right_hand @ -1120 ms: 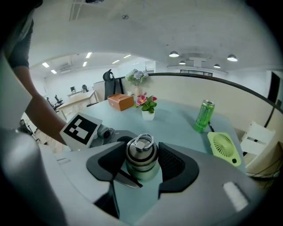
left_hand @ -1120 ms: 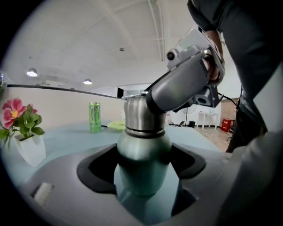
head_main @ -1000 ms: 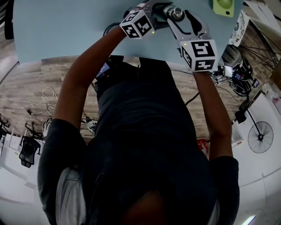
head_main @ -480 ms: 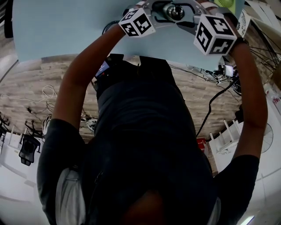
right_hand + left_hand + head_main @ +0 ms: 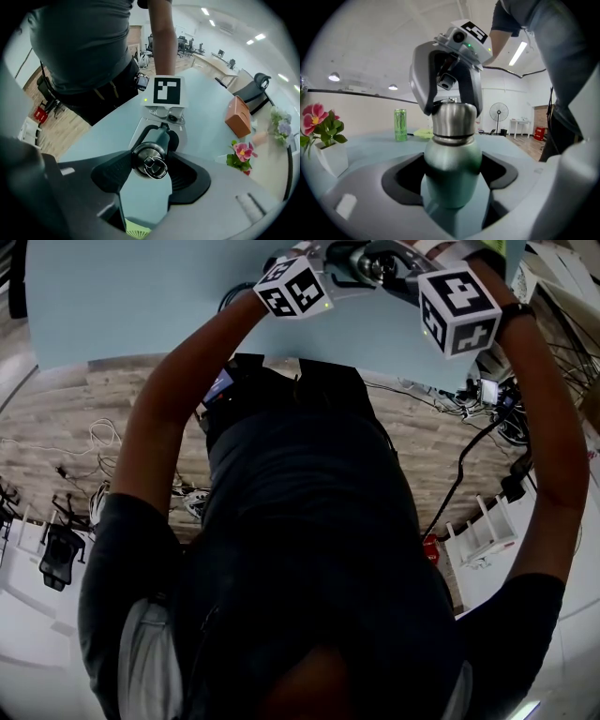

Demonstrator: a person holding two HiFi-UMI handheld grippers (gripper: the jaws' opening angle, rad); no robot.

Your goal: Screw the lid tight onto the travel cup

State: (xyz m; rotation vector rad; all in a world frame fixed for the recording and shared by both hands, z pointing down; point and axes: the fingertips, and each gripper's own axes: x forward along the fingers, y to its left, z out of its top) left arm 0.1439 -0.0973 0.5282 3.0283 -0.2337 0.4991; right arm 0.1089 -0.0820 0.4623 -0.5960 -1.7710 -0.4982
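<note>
A pale blue table (image 5: 141, 296) stands in an open office. Over the last second the right gripper (image 5: 151, 177) has swung from the person's side of the cup out to the right, and its forearm now reaches in from there. Its jaws are clenched on the steel lid (image 5: 150, 158), which sits on the upright green travel cup (image 5: 452, 159). The left gripper (image 5: 452, 201) grasps the cup's body. A green can (image 5: 400, 124) stands farther off.

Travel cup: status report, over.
Left tool clamped on travel cup body. Right tool gripping steel lid from above, lid seated on cup. Nothing in the way.
</note>
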